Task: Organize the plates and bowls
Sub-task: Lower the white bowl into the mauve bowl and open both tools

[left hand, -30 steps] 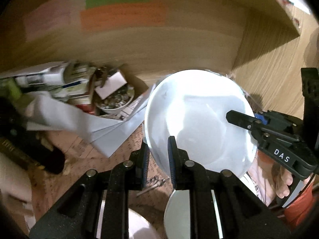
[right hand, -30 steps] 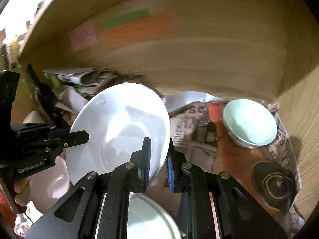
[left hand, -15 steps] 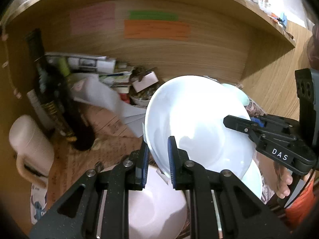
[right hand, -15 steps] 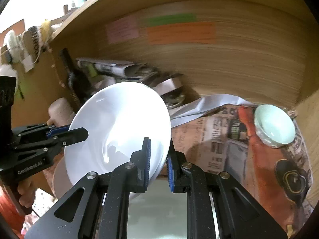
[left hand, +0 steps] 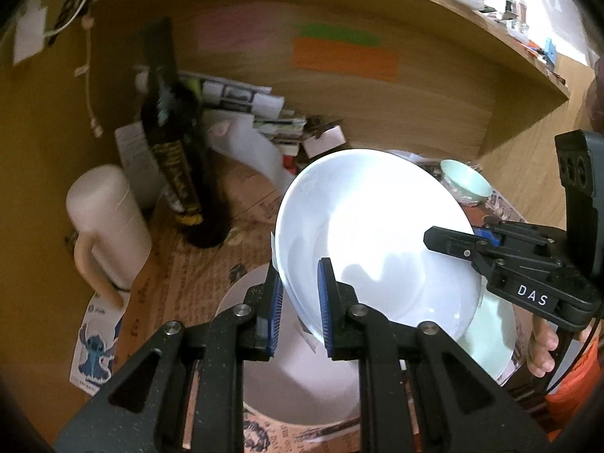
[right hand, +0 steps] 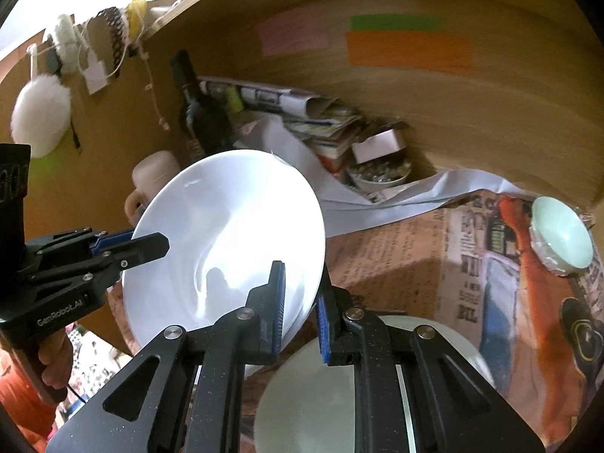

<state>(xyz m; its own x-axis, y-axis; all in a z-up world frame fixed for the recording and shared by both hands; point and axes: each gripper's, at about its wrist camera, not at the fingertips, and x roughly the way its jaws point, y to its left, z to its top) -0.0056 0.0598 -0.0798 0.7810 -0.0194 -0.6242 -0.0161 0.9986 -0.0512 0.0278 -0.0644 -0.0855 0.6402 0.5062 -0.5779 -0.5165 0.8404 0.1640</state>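
Item: white plate (left hand: 370, 234), held tilted in the air above the newspaper-lined shelf (right hand: 407, 256). I have my left gripper (left hand: 298, 302) clamped on its near-left rim and my right gripper (right hand: 300, 302) clamped on the opposite rim, both sets of jaws closed on the plate. Beneath: a pale pink plate (left hand: 302, 385) and a pale green plate (right hand: 313, 396). Far right: mint bowl (right hand: 562, 236). Left: dark bottle (left hand: 173, 143), cream mug (left hand: 107, 226).
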